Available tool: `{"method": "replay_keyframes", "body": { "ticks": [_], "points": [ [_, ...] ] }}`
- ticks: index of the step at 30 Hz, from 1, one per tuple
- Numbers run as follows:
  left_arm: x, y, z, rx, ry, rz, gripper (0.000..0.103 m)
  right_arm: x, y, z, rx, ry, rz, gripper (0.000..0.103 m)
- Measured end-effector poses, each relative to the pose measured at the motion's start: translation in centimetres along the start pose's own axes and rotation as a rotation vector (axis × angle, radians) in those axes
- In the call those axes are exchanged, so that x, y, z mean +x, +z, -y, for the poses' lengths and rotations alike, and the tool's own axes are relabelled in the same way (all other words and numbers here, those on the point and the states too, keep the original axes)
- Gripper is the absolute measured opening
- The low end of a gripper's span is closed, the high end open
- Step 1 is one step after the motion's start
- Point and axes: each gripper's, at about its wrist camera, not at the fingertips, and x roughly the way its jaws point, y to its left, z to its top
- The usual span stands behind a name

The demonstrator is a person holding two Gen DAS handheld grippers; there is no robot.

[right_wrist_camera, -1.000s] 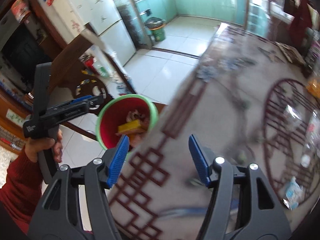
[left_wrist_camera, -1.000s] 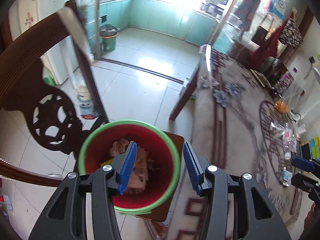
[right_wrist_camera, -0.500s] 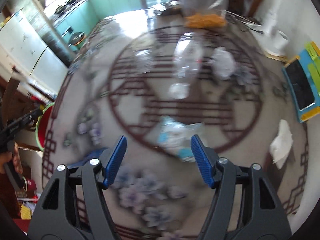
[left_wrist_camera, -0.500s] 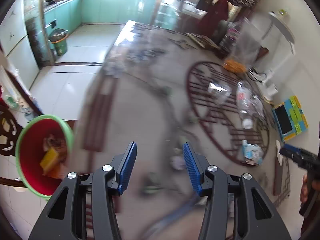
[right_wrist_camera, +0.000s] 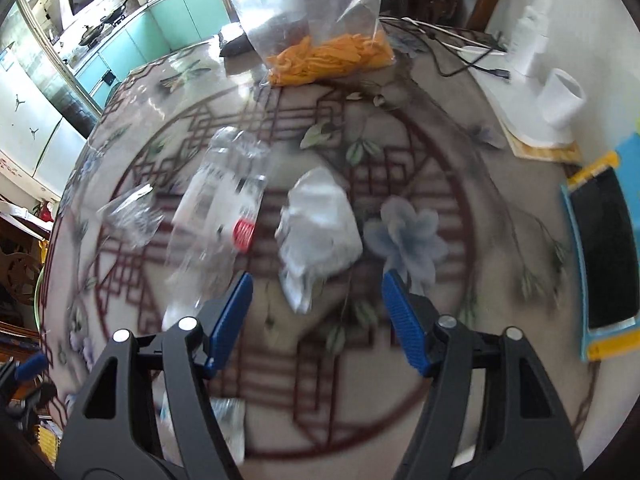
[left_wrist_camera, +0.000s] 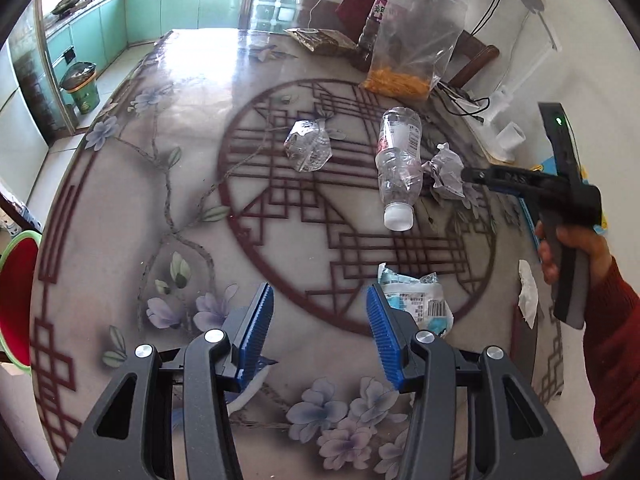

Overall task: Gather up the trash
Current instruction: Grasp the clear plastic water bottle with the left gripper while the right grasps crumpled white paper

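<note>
Trash lies on the patterned table: a clear plastic bottle [left_wrist_camera: 398,164] with a white cap, a crumpled clear wrapper [left_wrist_camera: 308,145], a crumpled paper ball [left_wrist_camera: 446,168], a blue-white packet [left_wrist_camera: 416,304] and a white tissue [left_wrist_camera: 528,298]. My left gripper [left_wrist_camera: 320,330] is open and empty just left of the packet. My right gripper [right_wrist_camera: 316,312] is open and empty, just short of the paper ball [right_wrist_camera: 320,220], with the bottle [right_wrist_camera: 216,216] to its left. The right gripper also shows in the left wrist view [left_wrist_camera: 472,174], at the paper ball. The red bin with a green rim [left_wrist_camera: 16,292] stands off the table's left edge.
A plastic bag of orange snacks [left_wrist_camera: 404,60] stands at the table's far side, with cables [right_wrist_camera: 460,56] and a white appliance [right_wrist_camera: 548,92] to the right. A blue and yellow tablet case [right_wrist_camera: 600,256] lies at the right edge. A green kitchen bin [left_wrist_camera: 80,90] stands on the floor.
Both grippers swung from the red bin over to the table. The right gripper moved on past the packet to the paper ball. Both stayed open and empty.
</note>
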Motion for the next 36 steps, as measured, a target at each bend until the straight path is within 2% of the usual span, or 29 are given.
{"method": "replay_keyframes", "body": {
  "ticks": [7, 15, 18, 21, 27, 36],
  "points": [
    [0.8, 2.5, 2.6, 0.036, 0.057, 0.013, 0.046, 2.8, 2.5, 1.2, 0.022, 0.058, -0.030, 0.067],
    [4.3, 5.7, 4.4, 0.054, 0.040, -0.007, 0.046, 5.2, 3.4, 1.7, 0.032, 0.091, -0.062, 0.067],
    [6.0, 6.8, 5.3, 0.063, 0.018, -0.031, 0.046, 5.7, 3.4, 1.8, 0.028, 0.121, -0.071, 0.052],
    [7.6, 8.4, 6.7, 0.093, 0.002, -0.034, 0.046, 4.9, 3.3, 1.9, 0.032, 0.117, -0.045, 0.048],
    [11.3, 12.0, 9.3, 0.120, -0.057, -0.053, 0.046, 1.9, 2.2, 2.7, 0.081, 0.143, 0.019, 0.048],
    [17.1, 14.2, 12.1, 0.115, -0.092, -0.139, 0.049, 0.6, -0.7, 4.5, 0.158, 0.155, -0.004, 0.048]
  ]
}}
